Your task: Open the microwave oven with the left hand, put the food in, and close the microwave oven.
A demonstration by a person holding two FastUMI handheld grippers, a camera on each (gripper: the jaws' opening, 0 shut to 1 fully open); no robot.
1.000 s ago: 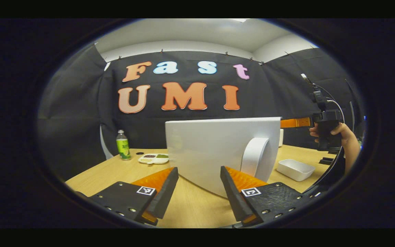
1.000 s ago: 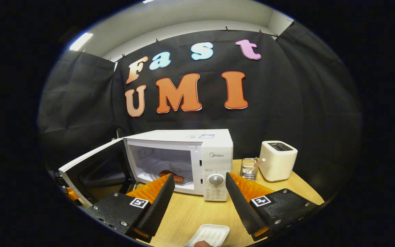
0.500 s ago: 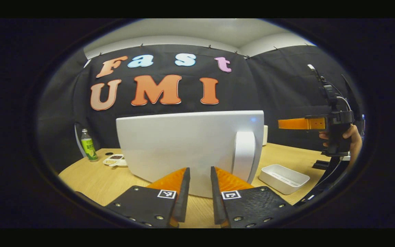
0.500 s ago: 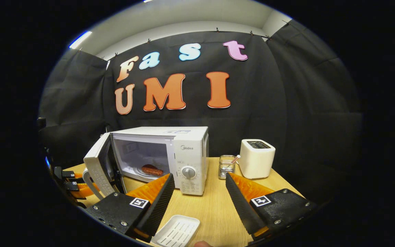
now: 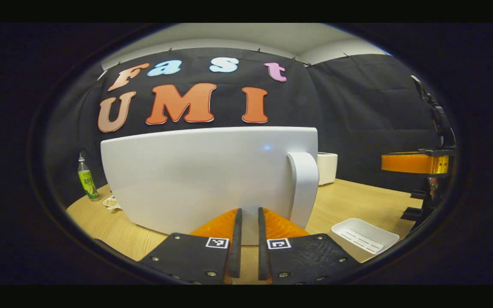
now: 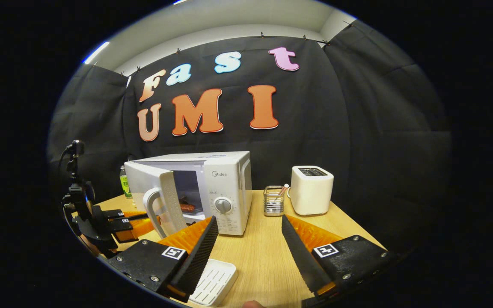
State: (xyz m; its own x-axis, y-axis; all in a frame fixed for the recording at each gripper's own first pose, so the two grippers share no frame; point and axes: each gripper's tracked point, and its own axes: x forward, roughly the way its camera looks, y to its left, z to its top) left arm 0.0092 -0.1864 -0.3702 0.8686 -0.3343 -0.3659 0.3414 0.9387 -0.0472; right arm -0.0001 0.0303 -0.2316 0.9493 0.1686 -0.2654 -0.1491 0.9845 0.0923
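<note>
Pressing nearly closed fingers against the microwave door [image 5: 195, 175], the left gripper [image 5: 246, 214] points level, while the right gripper [image 6: 246, 222] hovers wide apart over the tabletop's [image 6: 268, 256] near edge, food [image 6: 186, 207] inside the half-shut microwave [image 6: 212, 188].

Your right tongs [image 6: 248, 244] sit wide apart over the wooden surface [image 6: 268, 261], nothing between them. The microwave [image 6: 225, 188] is ahead with its door [image 6: 163, 199] swung partway, food [image 6: 186, 207] just visible inside. Your left tongs [image 6: 137, 219] are nearly closed, right by the door handle. A white tray [image 6: 214, 282] lies below, with a toaster [image 6: 310, 189] and a small glass holder [image 6: 273, 201] off to the right.
</note>
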